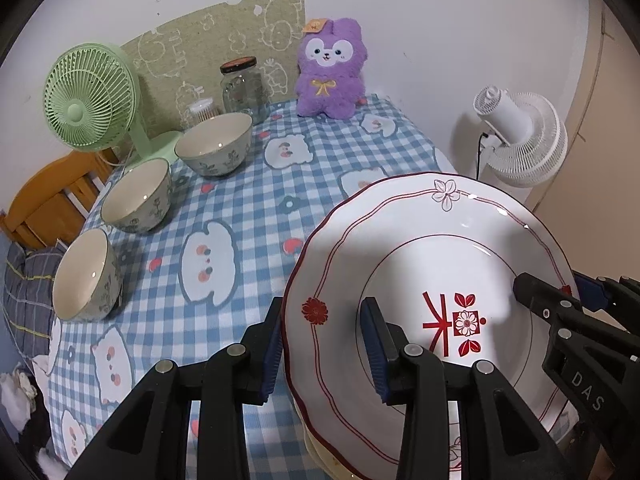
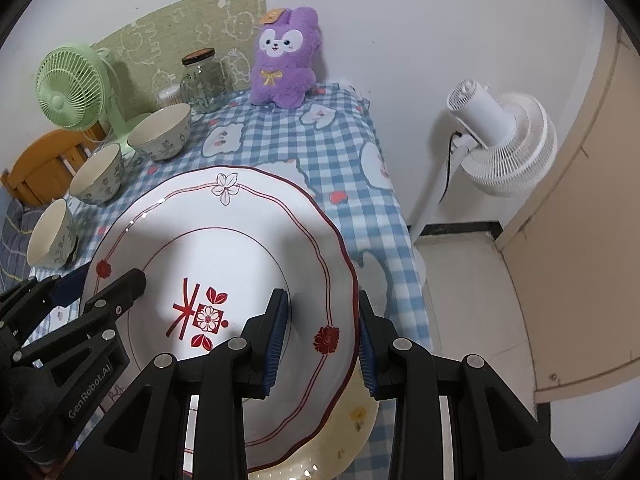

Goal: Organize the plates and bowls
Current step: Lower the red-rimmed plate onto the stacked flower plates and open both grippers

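A white plate with red trim (image 1: 432, 264) (image 2: 224, 248) lies on top of a cream plate (image 2: 340, 432) near the table's front right. My left gripper (image 1: 320, 344) straddles the plate's left rim, one finger under and one over, jaws wide apart. My right gripper (image 2: 322, 340) straddles the right rim the same way. Each gripper shows in the other's view: the right gripper (image 1: 560, 300) and the left gripper (image 2: 100, 300). Three floral bowls (image 1: 216, 144) (image 1: 138, 196) (image 1: 86, 276) stand in a row at the left.
The table has a blue checked cloth (image 1: 256, 208). At the back stand a green fan (image 1: 92, 96), a glass jar (image 1: 242, 88) and a purple plush toy (image 1: 330, 68). A white fan (image 2: 500, 140) stands on the floor right of the table.
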The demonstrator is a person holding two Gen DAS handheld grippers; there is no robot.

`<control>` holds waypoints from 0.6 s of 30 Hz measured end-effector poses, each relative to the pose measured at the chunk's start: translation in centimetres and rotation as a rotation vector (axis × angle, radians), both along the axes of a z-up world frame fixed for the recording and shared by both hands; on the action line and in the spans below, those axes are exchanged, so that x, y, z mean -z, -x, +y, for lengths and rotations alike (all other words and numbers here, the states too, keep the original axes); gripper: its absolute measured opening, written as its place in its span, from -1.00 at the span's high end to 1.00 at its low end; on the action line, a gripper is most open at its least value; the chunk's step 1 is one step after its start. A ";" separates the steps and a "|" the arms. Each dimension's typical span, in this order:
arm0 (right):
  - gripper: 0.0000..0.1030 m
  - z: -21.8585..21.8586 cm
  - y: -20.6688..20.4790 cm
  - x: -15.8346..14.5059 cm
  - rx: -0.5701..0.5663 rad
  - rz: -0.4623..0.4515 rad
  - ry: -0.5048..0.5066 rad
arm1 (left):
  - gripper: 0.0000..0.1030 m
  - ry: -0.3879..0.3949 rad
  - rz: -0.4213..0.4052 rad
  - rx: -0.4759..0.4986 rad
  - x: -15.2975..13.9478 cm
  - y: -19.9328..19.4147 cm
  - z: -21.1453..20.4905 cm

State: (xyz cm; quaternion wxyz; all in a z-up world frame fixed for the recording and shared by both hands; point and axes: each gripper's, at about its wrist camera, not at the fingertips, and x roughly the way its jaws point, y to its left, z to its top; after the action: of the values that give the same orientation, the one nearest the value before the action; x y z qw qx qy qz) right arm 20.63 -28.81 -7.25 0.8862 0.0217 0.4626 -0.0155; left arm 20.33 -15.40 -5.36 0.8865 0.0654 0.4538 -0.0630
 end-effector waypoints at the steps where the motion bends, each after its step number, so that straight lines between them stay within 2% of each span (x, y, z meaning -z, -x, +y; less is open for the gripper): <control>1: 0.31 0.0 0.3 0.2 0.002 0.004 -0.001 | 0.28 -0.001 0.004 0.003 0.2 0.2 0.0; 18: 0.31 -0.3 3.4 3.7 0.017 0.049 -0.019 | 0.28 -0.018 0.038 0.027 3.5 2.8 -0.3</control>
State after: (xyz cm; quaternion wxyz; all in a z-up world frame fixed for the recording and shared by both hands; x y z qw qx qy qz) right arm 17.24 -29.13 -10.96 0.8741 0.0337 0.4842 -0.0192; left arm 17.49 -15.66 -8.90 0.8761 0.0784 0.4703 -0.0720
